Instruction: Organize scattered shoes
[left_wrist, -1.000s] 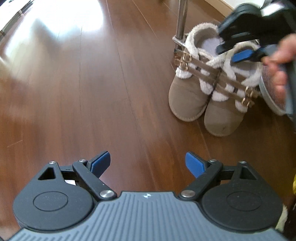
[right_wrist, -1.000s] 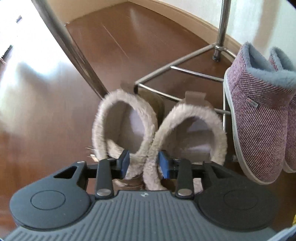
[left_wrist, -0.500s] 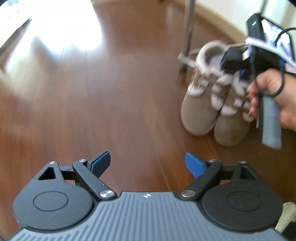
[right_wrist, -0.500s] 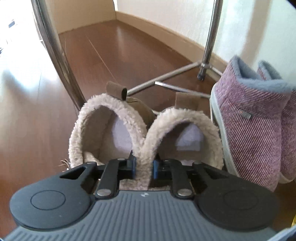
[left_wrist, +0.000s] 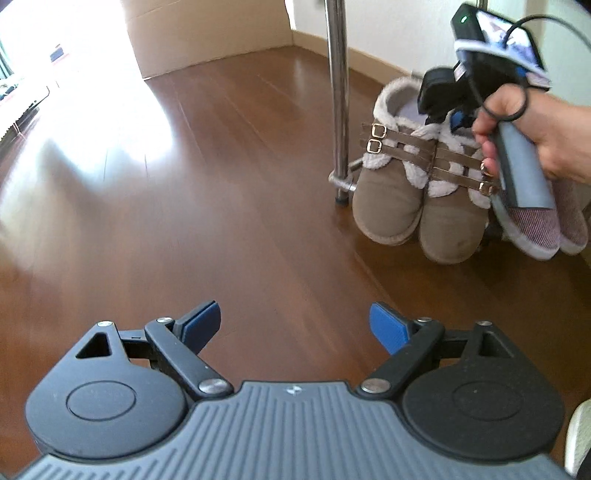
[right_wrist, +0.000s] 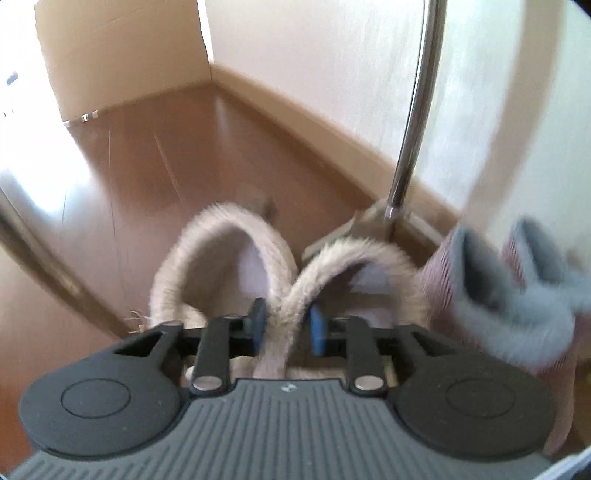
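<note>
The left gripper (left_wrist: 294, 323) hangs over bare floor (left_wrist: 184, 206) with its blue pads spread wide and nothing between them. Ahead of it and off to its right stand the tan boots (left_wrist: 417, 192), side by side and touching, toes toward this gripper, each crossed by two brown buckled straps over pale fleece. A chrome post (left_wrist: 340, 96) rises just to the left of the boots, its foot near the left boot's side. To the right of the boots, touching them, lie the striped slippers (left_wrist: 535, 225), partly covered by the person's right hand (left_wrist: 532, 133), which holds the right gripper (left_wrist: 448, 110) down at the boots' collars. From the right wrist view, the right gripper (right_wrist: 285, 328) is clenched on the two inner fleece collars of the boots (right_wrist: 280, 273), pressed together between its pads; the boots' openings arch to either side of the fingers, left and right. The slippers (right_wrist: 517, 280), with grey fleece lining, sit just right of this gripper, blurred. A second chrome post (right_wrist: 413, 122) stands beyond the right boot near the wall (right_wrist: 332, 55), and the baseboard runs behind. Whether the boots are lifted off the floor cannot be told.
</note>
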